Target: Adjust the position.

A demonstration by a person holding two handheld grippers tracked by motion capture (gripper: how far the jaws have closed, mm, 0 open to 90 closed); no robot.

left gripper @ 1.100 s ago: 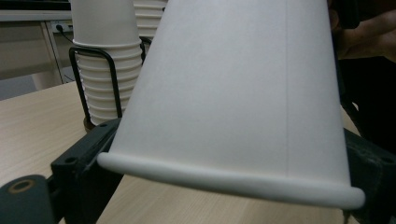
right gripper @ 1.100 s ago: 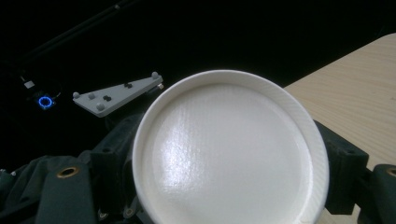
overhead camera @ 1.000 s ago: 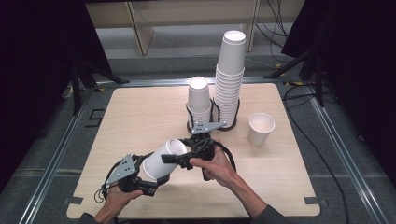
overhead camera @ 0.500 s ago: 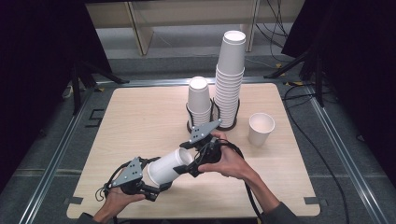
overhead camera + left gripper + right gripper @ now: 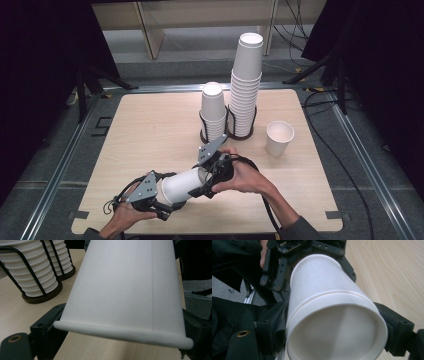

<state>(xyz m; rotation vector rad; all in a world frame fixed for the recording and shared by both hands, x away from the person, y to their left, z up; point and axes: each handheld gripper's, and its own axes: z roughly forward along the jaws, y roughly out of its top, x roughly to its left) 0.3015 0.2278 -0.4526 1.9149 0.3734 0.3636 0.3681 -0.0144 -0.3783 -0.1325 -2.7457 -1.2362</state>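
Holding nested paper cups point(image 5: 182, 186) sideways, lower middle of the frame just above the table point(image 5: 150, 130), we've got the left claw point(image 5: 167, 200) and right claw point(image 5: 202, 187) each clamped on an end. Squeeze harder and they'll crumple; uneven pulling could jam them.

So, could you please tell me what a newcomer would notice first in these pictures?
Most striking is the white paper cup lying level between the left gripper and the right gripper, low over the table's near edge. Behind it, at the far middle, a tall cup stack towers beside a shorter stack, each in a black wire holder.
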